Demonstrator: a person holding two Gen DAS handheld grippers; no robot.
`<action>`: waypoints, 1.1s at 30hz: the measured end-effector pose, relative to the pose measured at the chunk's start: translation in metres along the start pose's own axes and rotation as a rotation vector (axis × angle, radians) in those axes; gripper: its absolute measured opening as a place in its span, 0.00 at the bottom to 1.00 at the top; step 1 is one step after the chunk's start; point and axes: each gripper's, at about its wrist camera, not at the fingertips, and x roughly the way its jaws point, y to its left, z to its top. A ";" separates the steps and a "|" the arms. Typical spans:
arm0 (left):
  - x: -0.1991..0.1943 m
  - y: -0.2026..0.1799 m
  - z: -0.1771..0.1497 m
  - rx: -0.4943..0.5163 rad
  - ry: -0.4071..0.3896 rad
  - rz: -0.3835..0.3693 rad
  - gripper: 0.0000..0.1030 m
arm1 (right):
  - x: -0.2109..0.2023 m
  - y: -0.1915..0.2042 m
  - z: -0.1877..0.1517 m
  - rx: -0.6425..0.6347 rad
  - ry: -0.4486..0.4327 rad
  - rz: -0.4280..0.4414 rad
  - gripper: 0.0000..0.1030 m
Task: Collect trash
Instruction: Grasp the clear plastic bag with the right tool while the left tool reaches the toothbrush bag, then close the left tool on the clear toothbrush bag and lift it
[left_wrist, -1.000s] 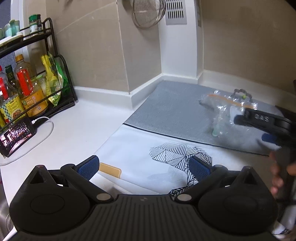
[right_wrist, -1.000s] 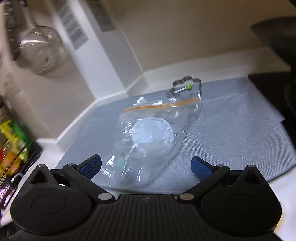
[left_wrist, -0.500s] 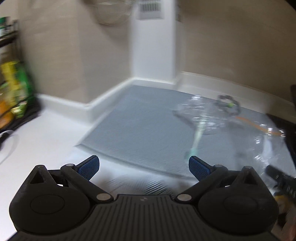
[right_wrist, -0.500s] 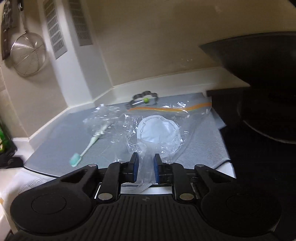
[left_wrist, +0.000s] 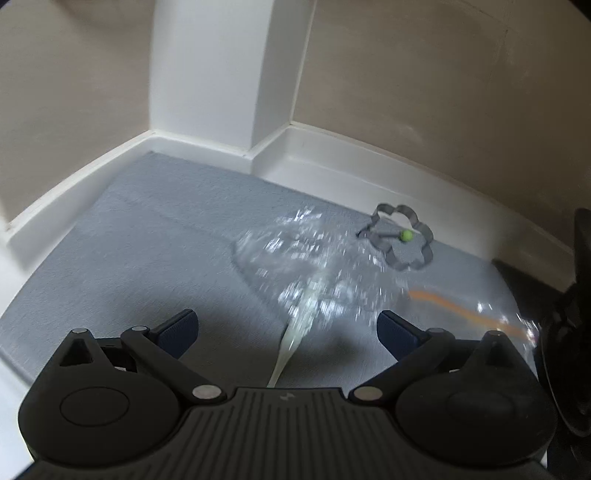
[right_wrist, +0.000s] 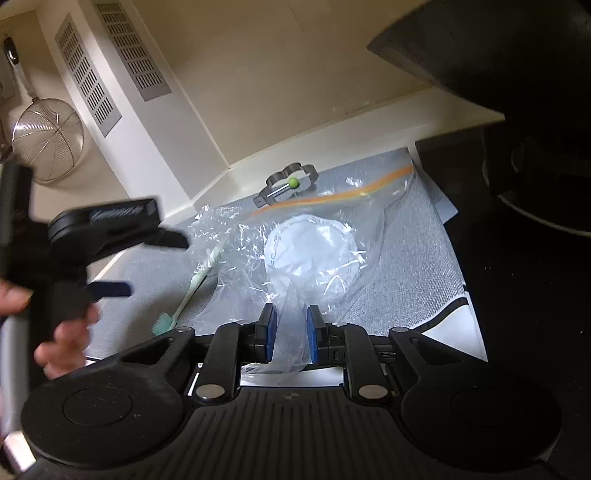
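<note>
So the right gripper (right_wrist: 290, 334) is clamped on the near corner of a clear zip bag (right_wrist: 332, 240), the blue pads squeezing a bunched bit of plastic between them. Its jaws have just been closing, and the plastic is right there in the pinch. The bag has an orange seal strip along its far edge, and inside it there's a round white mask (right_wrist: 312, 245). All of this lies on a gray mat (right_wrist: 406, 258) on the counter.

In the right wrist view, just at 9 o'clock from the bag sits a crumpled clear wrapper (right_wrist: 221, 236), and a pale green toothbrush (right_wrist: 188, 291) sticks out of it toward 7 o'clock, bristle head nearest the camera. At 12 o'clock from the bag there's a flower-shaped metal ring (right_wrist: 291, 177) with a little green knob, back near the wall. A wire strainer (right_wrist: 48, 138) hangs on the wall at about 10 o'clock.

The left gripper (left_wrist: 288, 332) has its jaws wide apart with nothing in them, hovering over the mat with the toothbrush handle running between the fingers, not touched. The wrapper is blurry at its 12 o'clock. A hand (right_wrist: 59, 332) holds that gripper at the right view's 9 o'clock edge. A dark stovetop (right_wrist: 517, 295) fills 3 o'clock.
</note>
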 end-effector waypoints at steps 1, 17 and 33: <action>0.007 -0.004 0.004 0.007 0.003 -0.001 1.00 | 0.000 -0.001 0.000 0.007 0.002 0.005 0.19; 0.002 0.032 0.020 -0.183 0.014 -0.015 0.00 | 0.003 0.000 0.001 -0.006 0.012 0.001 0.19; -0.136 0.090 -0.014 -0.238 -0.165 -0.072 0.00 | -0.020 0.032 -0.008 -0.184 -0.038 -0.043 0.16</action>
